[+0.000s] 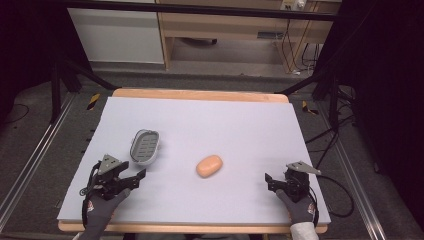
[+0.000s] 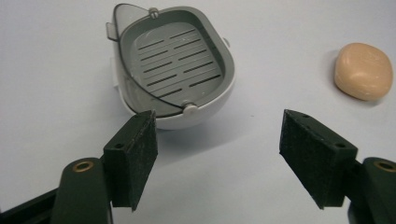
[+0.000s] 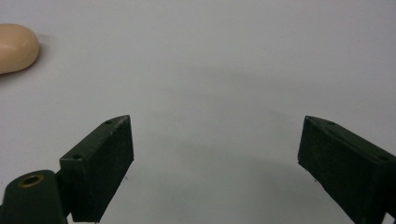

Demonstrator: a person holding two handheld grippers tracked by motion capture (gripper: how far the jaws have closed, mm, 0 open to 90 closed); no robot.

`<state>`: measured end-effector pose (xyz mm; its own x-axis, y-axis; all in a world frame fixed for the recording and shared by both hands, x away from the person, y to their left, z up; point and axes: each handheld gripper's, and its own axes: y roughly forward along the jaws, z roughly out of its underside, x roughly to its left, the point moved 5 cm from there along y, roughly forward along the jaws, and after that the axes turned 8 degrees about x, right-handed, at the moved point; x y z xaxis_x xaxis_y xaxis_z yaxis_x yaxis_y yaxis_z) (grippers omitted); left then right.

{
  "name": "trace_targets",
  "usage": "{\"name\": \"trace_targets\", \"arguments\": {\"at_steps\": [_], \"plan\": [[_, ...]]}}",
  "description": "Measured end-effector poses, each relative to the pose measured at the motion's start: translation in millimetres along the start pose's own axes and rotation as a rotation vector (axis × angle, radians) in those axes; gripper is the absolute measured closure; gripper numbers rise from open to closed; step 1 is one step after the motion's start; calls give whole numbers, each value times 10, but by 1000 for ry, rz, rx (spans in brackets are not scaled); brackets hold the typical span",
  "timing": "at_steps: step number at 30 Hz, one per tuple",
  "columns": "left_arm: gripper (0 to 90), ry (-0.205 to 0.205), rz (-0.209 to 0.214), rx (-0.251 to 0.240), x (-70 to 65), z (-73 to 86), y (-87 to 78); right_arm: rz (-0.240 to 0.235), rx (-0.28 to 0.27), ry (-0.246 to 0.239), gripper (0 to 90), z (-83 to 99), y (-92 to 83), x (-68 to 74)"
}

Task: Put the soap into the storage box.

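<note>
Soap dish (image 2: 175, 65) empty, grey slotted insert inside. Soap (image 1: 209, 165) on table, apart from dish. Left gripper (image 2: 217, 156) near dish, jaws wide. Right gripper (image 3: 215, 168) jaws wide, empty.

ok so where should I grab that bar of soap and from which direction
Probably across its short width, coming straight down from above. The soap lies flat on the mat, a rounded oblong apart from the soap dish, so its narrow sides suit the open right gripper. Its curved faces may slip.
</note>
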<state>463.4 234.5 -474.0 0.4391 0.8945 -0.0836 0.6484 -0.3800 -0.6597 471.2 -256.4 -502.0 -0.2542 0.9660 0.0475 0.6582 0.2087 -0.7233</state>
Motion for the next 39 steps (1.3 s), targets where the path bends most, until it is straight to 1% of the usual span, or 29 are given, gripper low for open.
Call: {"name": "trace_targets", "arguments": {"at_steps": [2,3,7,14,18,20,27,30,33,36,39], "plan": [[273,4,3,2,-18,-2,3,-1,2,5,106,0,0,3],[273,10,5,2,-53,-8,10,1,-3,2,104,-4,-10,3],[273,30,9,3,-114,-24,22,10,-13,0,104,-10,-17,5],[275,41,22,-4,-196,-68,35,20,-18,2,99,-17,-21,4],[276,53,38,-10,-260,-116,32,21,-20,12,95,-19,-28,-1],[276,52,40,-14,-275,-128,35,22,-22,13,95,-21,-31,1],[276,81,51,-21,-369,-241,53,27,-30,8,86,-34,-32,-4],[281,77,60,-27,-410,-298,67,28,-33,12,81,-38,-35,-4],[282,90,63,-29,-444,-366,90,32,-34,13,77,-38,-37,-4],[281,93,67,-34,-482,-424,115,43,-37,12,73,-39,-40,-12],[281,93,74,-41,-512,-480,130,40,-36,15,73,-40,-39,-12]]}}
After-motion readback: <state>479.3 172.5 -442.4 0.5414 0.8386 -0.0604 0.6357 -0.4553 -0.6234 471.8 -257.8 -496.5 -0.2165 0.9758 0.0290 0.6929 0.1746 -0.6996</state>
